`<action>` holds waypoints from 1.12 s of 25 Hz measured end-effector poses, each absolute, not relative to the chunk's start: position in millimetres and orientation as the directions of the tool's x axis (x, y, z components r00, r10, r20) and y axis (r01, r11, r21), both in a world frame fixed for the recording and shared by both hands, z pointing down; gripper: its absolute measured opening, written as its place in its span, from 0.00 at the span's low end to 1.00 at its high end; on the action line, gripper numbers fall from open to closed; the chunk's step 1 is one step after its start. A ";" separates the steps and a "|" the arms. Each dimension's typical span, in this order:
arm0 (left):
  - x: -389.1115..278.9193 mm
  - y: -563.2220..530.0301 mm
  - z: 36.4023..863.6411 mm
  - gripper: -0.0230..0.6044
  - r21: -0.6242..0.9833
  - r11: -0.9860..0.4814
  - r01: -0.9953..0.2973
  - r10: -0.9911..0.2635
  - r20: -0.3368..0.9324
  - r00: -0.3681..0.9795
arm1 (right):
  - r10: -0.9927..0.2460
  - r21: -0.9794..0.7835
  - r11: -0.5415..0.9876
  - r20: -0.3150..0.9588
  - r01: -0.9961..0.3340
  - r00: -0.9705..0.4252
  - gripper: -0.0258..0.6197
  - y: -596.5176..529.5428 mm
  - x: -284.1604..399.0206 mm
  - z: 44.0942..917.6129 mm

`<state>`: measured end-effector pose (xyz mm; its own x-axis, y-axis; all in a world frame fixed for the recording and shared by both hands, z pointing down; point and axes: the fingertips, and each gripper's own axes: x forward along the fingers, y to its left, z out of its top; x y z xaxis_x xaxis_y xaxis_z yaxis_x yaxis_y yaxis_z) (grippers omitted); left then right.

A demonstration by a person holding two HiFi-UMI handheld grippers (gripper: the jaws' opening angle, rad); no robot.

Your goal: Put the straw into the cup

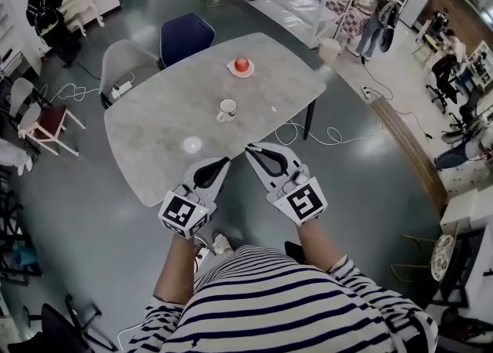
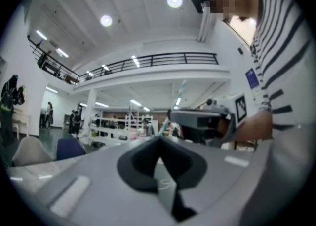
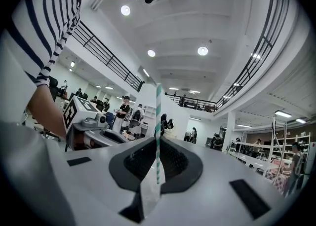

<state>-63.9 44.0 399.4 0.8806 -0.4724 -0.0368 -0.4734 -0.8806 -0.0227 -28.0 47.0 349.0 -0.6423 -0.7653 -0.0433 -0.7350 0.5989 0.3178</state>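
Note:
A white cup [image 1: 226, 109] stands near the middle of the grey table [image 1: 154, 136]. In the right gripper view my right gripper [image 3: 158, 143] is shut on a teal-and-white striped straw [image 3: 158, 116], which rises straight up from the jaws. In the head view both grippers hover over the table's near edge. The left gripper [image 1: 222, 163] and the right gripper [image 1: 253, 149] have their tips close together, well short of the cup. The left gripper [image 2: 159, 141] looks shut, with nothing clearly held. The straw is too thin to make out in the head view.
A red object on a small white plate [image 1: 242, 66] sits at the table's far side. A grey chair [image 1: 123, 62] and a blue chair [image 1: 185, 34] stand behind the table. Cables [image 1: 323, 136] lie on the floor to the right, with shelving and people beyond.

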 end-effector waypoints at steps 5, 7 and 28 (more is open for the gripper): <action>-87.7 16.6 393.4 0.05 -0.035 -0.891 -0.452 -0.450 -0.054 0.891 | -0.783 0.322 0.579 -0.036 -0.749 -0.621 0.08 18.3 -49.8 346.7; -94.1 10.8 393.0 0.05 -0.041 -0.895 -0.444 -0.442 -0.058 0.895 | -0.787 0.326 0.574 -0.032 -0.751 -0.616 0.08 12.1 -56.2 346.7; -87.7 -67.7 394.2 0.05 0.011 -0.899 -0.438 -0.437 -0.097 0.894 | -0.801 0.322 0.560 -0.024 -0.763 -0.598 0.08 -62.3 -45.4 350.1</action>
<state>-87.7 -67.7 394.2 0.8941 -0.4371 -0.0970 -0.4382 -0.8988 0.0108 -45.4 -62.3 350.1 -0.5981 -0.8010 -0.0245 -0.7634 0.5602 0.3216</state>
